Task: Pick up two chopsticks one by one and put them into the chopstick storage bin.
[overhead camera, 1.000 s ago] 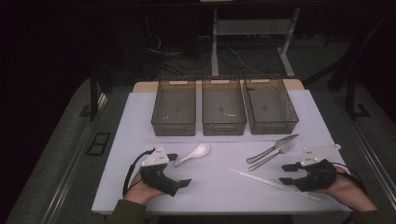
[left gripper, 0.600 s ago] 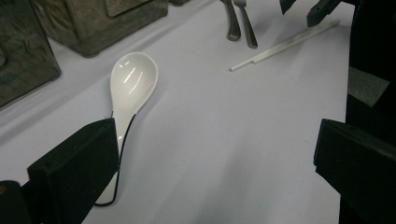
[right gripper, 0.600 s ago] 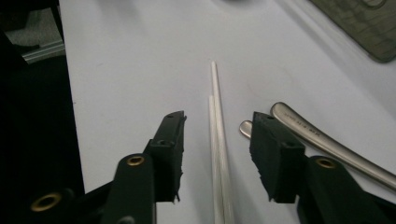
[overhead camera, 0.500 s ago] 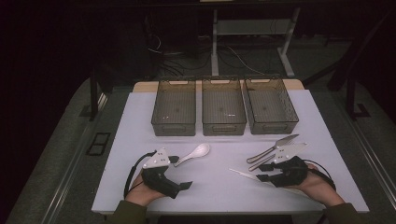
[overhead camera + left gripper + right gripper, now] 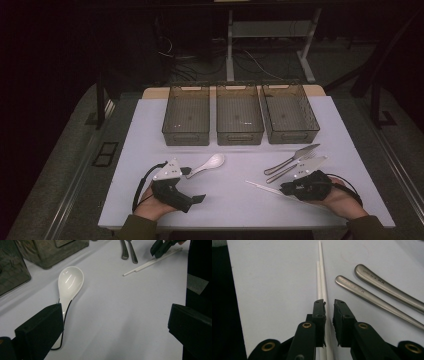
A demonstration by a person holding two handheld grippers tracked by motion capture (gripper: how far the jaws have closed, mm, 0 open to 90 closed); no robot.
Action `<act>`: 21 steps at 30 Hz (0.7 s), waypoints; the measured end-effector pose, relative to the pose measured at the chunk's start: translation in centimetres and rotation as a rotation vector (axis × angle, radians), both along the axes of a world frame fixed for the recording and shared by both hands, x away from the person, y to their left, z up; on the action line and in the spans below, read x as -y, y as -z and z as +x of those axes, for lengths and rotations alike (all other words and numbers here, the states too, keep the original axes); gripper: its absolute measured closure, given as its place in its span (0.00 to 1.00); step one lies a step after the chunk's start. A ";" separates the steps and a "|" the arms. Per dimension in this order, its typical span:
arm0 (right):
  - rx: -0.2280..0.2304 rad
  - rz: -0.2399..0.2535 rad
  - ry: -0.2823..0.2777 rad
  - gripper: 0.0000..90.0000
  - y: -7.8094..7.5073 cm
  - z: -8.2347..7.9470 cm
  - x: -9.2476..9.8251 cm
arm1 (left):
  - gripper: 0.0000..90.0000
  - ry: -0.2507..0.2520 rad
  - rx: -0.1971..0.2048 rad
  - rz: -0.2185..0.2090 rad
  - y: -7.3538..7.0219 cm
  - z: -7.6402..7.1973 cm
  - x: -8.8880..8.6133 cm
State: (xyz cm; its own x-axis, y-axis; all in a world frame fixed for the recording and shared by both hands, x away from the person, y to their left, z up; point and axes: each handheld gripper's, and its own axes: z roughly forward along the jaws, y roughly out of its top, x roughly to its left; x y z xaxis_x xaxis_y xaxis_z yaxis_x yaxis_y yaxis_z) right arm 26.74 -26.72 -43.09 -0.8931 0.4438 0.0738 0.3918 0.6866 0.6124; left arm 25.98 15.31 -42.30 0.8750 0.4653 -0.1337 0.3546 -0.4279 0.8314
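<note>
You're facing a dim room: a white counter (image 5: 150,125) on dark grey floor (image 5: 55,150), with a white desk frame (image 5: 230,50) and tangled cables (image 5: 175,55) in shadow behind it.

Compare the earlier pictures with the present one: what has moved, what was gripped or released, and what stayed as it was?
The right gripper moved in from the table's right edge to the white chopsticks, and its jaws have just been closing with the chopsticks between them; a narrow gap remains. The left gripper, white spoon, metal cutlery and three bins kept their places.

Right gripper (image 5: 329,305) closing around chopsticks (image 5: 322,280).
</note>
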 end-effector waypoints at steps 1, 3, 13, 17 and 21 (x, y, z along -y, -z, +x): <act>-0.004 -0.004 0.001 0.89 0.1 0.0 0.0 | 0.00 0.001 0.000 0.002 0.0 0.0 0.0; -0.002 -0.019 0.001 0.90 0.2 0.0 0.0 | 0.00 0.001 0.000 0.002 0.0 0.0 0.0; 0.007 -0.051 -0.002 0.92 0.5 0.1 0.3 | 0.00 0.001 -0.001 0.002 0.0 0.0 0.0; 0.021 -0.068 -0.013 0.92 0.7 0.2 0.3 | 0.00 0.001 -0.001 0.003 0.0 0.0 0.0; 0.035 -0.074 -0.026 0.92 0.7 0.1 0.3 | 0.00 0.001 -0.001 0.005 0.0 0.0 0.0</act>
State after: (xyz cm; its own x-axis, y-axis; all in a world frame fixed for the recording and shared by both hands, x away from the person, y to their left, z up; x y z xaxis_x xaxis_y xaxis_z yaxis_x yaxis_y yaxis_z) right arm 26.82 -27.06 -43.83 -0.9060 0.4231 0.0105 0.3523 0.7403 0.5726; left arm 25.97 15.31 -42.30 0.8752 0.4653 -0.1324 0.3552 -0.4323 0.8288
